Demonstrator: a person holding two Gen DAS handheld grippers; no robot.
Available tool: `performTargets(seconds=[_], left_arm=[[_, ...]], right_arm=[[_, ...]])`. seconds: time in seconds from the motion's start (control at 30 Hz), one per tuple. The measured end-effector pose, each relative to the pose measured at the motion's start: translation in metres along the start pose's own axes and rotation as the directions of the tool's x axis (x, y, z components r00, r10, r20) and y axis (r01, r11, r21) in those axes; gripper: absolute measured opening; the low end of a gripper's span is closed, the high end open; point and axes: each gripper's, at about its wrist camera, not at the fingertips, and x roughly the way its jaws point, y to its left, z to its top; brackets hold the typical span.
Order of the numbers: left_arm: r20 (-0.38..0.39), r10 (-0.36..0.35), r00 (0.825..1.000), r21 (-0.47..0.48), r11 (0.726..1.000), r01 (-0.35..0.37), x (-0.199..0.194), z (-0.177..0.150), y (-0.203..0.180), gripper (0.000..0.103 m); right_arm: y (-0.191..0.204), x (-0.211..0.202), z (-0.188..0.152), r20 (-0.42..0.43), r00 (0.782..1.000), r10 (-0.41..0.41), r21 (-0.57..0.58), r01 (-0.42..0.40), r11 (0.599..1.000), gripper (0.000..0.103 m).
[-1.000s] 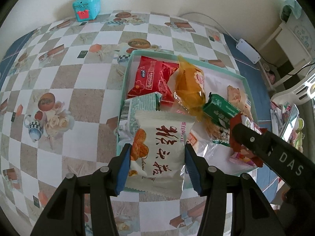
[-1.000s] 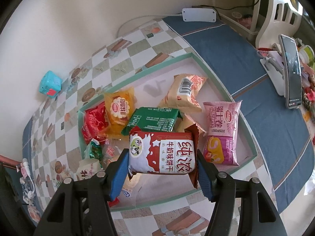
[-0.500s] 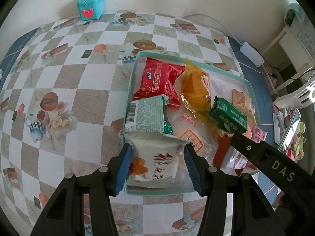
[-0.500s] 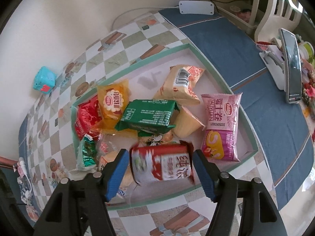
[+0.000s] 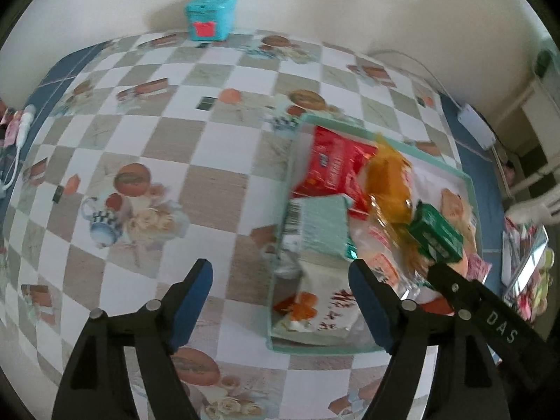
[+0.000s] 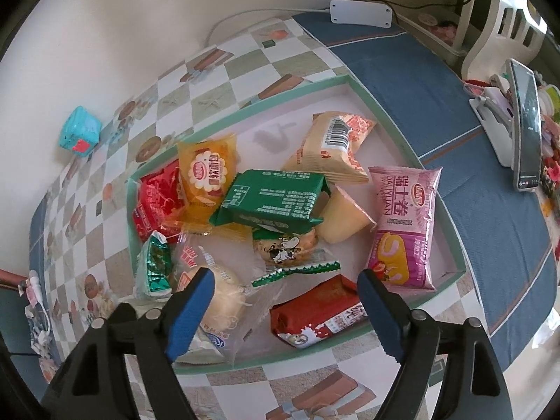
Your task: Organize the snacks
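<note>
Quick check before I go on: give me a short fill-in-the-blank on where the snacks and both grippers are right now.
1. The left gripper and the right gripper are both ____.
2. The pink packet lies inside the ____-rimmed tray.
3. The dark green packet rests on top of other ____.
4. The teal box stands ____ the tray, by the wall.

Missing words: open; green; snacks; outside

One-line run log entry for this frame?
phase: release done | left tool: open, empty | right tool: open, empty | red milk-biscuit pack: in tray | white pack: in tray
</note>
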Motion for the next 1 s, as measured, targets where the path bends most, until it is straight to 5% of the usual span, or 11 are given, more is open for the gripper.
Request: performTargets(seconds=[0.07,0.17,0.27,0.47,1.0], left_arm=[[0.008,0.012,1.000,-0.024,1.000,-0.012,-0.002,0.002,0.007,0.081],[0.022,0.035,0.999,-0.065,0.997,-0.034,-0.004,0.005,0.019,0.082],[0.037,0.073,0.997,-0.101,0.993,-0.069,-0.004,0.008,0.032,0.097],[0.025,0.175,0.984,-0.139,0.976,-0.170,0.000,0.010,0.056,0.097],[-0.011,0.209,0.978,-0.187,0.960,-0.207,-0.006,0.000,0.087,0.097]], right_arm=[[0.001,0.000,0.000,0.006,1.000,0.002,-0.004,-0.002,1.000,0.103],[0.003,-0.001,0.000,0.011,1.000,0.002,-0.013,-0.002,1.000,0.103],[0.005,-0.001,0.000,0.010,1.000,0.003,-0.023,-0.002,1.000,0.103],[0.012,-0.001,-0.002,0.014,1.000,-0.003,-0.045,0.004,0.999,0.103],[0.037,-0.011,-0.020,0.055,0.998,-0.032,-0.129,0.039,0.991,0.103]])
